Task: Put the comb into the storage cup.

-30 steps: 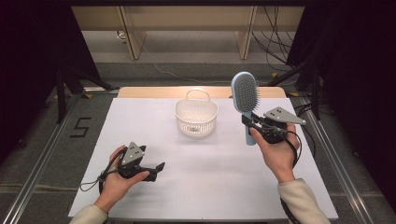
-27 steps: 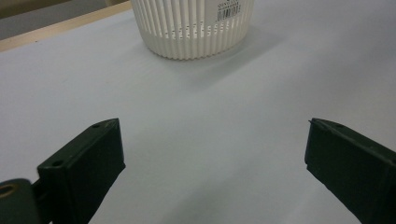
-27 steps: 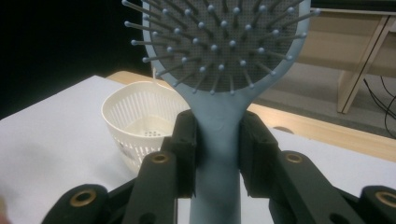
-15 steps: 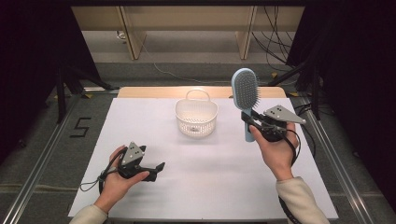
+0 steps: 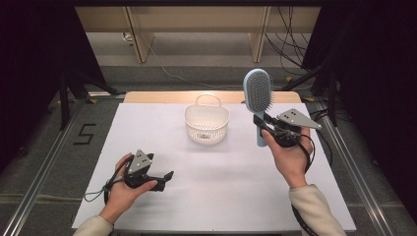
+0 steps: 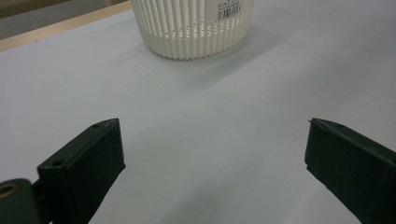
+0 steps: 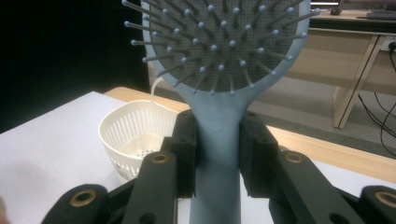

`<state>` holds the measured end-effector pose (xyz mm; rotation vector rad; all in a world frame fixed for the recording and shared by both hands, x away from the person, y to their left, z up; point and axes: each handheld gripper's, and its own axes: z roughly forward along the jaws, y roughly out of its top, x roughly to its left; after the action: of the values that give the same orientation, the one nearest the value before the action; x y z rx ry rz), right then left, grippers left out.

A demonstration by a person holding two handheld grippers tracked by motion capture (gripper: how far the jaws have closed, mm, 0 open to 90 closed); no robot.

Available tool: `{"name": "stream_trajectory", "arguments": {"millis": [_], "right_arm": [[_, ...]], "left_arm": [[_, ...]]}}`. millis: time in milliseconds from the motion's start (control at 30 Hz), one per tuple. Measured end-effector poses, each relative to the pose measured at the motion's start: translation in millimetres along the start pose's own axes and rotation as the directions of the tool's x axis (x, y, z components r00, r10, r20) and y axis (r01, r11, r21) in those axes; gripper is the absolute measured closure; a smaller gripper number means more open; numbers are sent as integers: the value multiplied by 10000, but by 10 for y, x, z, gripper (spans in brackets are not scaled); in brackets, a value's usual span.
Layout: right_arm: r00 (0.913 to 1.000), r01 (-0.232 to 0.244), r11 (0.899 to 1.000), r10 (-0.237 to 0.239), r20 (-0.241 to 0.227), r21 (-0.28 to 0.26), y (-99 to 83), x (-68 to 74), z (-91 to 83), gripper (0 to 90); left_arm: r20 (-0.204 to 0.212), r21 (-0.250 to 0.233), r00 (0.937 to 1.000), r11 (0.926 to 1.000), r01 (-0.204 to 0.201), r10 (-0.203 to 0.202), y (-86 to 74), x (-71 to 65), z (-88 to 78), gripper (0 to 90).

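Note:
A light blue hairbrush [image 5: 257, 94] stands upright above the table's right side, bristles toward the camera. My right gripper [image 5: 261, 129] is shut on its handle; in the right gripper view the jaws clamp the hairbrush [image 7: 218, 140] just below the head. A white slotted basket [image 5: 207, 123] with a hoop handle sits at the table's middle back, also seen as the basket [image 7: 134, 135] left of the brush. My left gripper [image 5: 167, 178] rests low at the front left, open with nothing between its fingers; the basket [image 6: 194, 28] lies ahead of it.
The white table sheet [image 5: 221, 187] has a wooden strip [image 5: 147, 97] along its far edge. Metal rails [image 5: 44, 162] run down both sides. Beyond the table stand wooden furniture legs [image 5: 139, 39] and loose cables [image 5: 290, 44] on the floor.
The right gripper has carried the brush slightly left, toward the basket. The left gripper has not moved.

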<state>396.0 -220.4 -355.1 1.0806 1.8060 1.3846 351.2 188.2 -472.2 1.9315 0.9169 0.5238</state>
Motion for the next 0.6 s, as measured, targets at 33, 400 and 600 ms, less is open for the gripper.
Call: {"name": "stream_trajectory", "arguments": {"millis": [33,400,600], "right_arm": [[10000,-6,10000,6,0,-23,1,0,2,705],[10000,-13,9999,13,-22,-169,17,8,34,705],[10000,25,9996,-26,-34,-269,32,15,52,705]], "left_arm": [[-7,-8,10000,10000,0,0,1,1,0,40],[-6,-6,10000,10000,5,-5,1,2,0,40],[-16,1,10000,10000,8,-8,0,3,0,40]]}}
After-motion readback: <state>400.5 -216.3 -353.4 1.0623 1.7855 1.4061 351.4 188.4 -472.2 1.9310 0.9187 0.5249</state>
